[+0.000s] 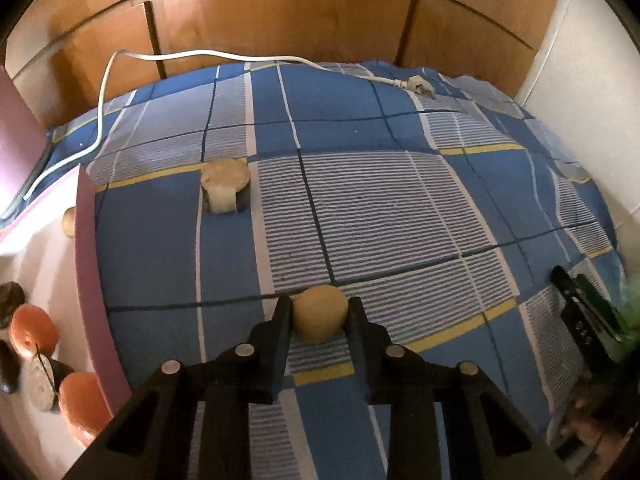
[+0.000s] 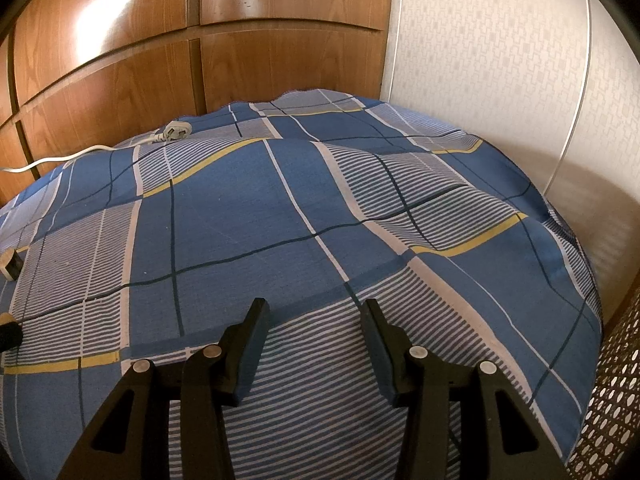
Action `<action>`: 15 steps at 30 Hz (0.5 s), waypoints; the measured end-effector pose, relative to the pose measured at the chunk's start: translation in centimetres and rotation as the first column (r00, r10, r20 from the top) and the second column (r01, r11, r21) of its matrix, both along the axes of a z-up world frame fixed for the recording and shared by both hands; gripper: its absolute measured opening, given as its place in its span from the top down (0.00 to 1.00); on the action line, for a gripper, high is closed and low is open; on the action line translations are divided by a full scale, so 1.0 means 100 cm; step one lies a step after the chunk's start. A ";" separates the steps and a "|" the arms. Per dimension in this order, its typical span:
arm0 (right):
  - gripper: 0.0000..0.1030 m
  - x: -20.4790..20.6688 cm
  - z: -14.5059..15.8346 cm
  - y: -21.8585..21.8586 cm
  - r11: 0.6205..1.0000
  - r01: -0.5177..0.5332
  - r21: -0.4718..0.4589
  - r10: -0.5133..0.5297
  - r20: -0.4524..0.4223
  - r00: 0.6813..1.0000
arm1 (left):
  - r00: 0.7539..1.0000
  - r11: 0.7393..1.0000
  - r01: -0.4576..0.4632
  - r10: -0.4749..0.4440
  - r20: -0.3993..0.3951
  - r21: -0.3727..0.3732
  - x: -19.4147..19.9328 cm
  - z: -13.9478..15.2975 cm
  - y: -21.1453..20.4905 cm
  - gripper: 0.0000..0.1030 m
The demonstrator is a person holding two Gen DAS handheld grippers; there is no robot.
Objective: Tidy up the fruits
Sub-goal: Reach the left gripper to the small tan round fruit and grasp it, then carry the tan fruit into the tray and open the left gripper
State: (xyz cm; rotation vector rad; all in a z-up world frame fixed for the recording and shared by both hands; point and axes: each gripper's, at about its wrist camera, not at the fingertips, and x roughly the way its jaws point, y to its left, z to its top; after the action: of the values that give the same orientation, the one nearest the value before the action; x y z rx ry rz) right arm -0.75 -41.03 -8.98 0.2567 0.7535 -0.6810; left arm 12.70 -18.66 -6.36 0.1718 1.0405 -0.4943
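Observation:
My left gripper (image 1: 319,312) is shut on a round tan fruit (image 1: 320,312), held just above the blue checked bedsheet (image 1: 360,208). A pink-rimmed white tray (image 1: 90,264) at the left edge holds two orange fruits (image 1: 32,334), a pale cut fruit (image 1: 40,384) and dark fruits (image 1: 10,300). A tan fruit (image 1: 69,222) peeks from behind the tray rim. My right gripper (image 2: 316,320) is open and empty over the sheet; it also shows at the right edge of the left wrist view (image 1: 588,312).
A pale round object on a dark base (image 1: 225,188) sits on the sheet beyond the tray. A white cable with a plug (image 1: 420,84) runs along the far edge of the bed. A wooden wardrobe (image 2: 180,60) stands behind, a white wall (image 2: 500,60) to the right.

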 end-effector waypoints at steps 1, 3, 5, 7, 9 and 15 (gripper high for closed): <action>0.53 0.000 0.000 0.000 1.000 0.000 0.000 0.000 0.000 1.000 | 1.000 1.000 -0.004 0.004 -0.002 -0.011 -0.002 0.001 0.002 0.74; 0.53 0.000 0.000 0.000 1.000 0.000 -0.001 0.000 0.000 1.000 | 1.000 0.999 -0.016 0.016 0.007 -0.037 -0.007 0.008 0.005 0.73; 0.53 0.000 0.000 0.000 1.000 0.000 0.000 0.000 0.000 1.000 | 0.999 0.997 -0.034 0.036 0.029 -0.071 -0.015 0.018 0.013 0.74; 0.53 0.000 0.000 0.000 1.000 0.000 0.000 0.000 0.000 1.000 | 0.997 0.994 -0.056 0.061 0.045 -0.097 -0.020 0.028 0.018 0.73; 0.53 0.000 0.000 -0.001 1.000 0.000 0.000 0.000 0.000 1.000 | 0.993 0.989 -0.089 0.098 0.064 -0.122 -0.024 0.040 0.027 0.73; 0.53 0.000 0.000 0.000 1.000 0.001 0.000 -0.001 0.000 1.000 | 0.971 0.969 -0.173 0.198 0.137 -0.174 -0.040 0.073 0.062 0.73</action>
State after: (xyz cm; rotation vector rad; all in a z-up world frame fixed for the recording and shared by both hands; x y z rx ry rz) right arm -0.76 -41.03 -9.00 0.2568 0.7530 -0.6817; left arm 8.71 -12.41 0.99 -0.0321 0.8520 -0.3860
